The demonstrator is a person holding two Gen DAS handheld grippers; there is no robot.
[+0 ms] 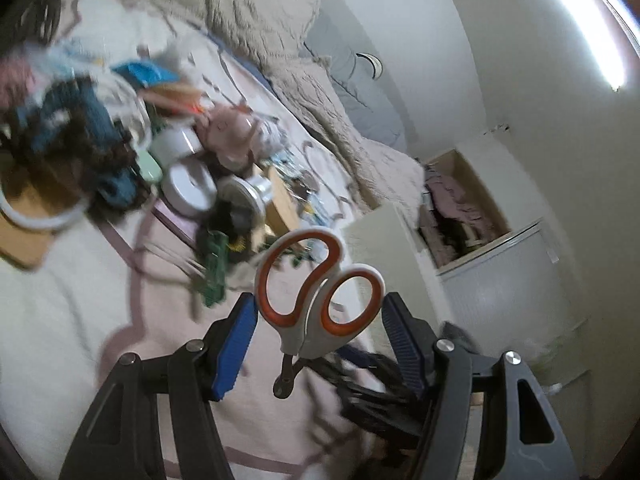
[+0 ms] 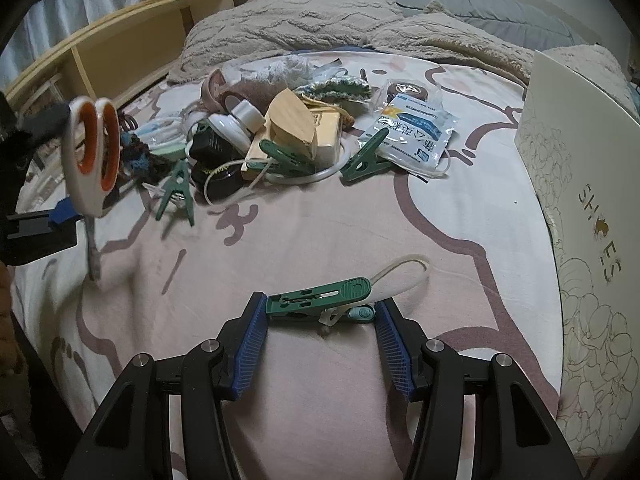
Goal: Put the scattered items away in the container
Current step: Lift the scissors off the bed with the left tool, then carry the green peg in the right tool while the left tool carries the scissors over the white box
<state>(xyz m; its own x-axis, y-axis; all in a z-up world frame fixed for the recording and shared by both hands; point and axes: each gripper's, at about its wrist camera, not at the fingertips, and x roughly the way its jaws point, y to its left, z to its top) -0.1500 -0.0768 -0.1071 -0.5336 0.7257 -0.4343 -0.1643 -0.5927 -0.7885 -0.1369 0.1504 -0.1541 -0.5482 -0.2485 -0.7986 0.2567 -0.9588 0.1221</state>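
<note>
My left gripper (image 1: 320, 312) is shut on white scissors with orange-lined handles (image 1: 320, 280), holding them by the handles in the air above the bed; they also show at the left of the right wrist view (image 2: 94, 156), blades down. My right gripper (image 2: 322, 312) is open, its blue pads either side of a green clothes peg (image 2: 320, 294) with a white loop that lies on the pink sheet. The white shoe box (image 2: 580, 208) stands at the right. A pile of scattered items (image 2: 280, 132) lies farther up the bed, with more green pegs (image 2: 364, 158).
A beige fluffy blanket (image 2: 320, 20) and grey pillow (image 2: 500, 4) lie at the head of the bed. A wooden shelf (image 2: 120, 48) runs along the left. In the left wrist view a white cabinet with an open compartment (image 1: 468, 208) stands by the wall.
</note>
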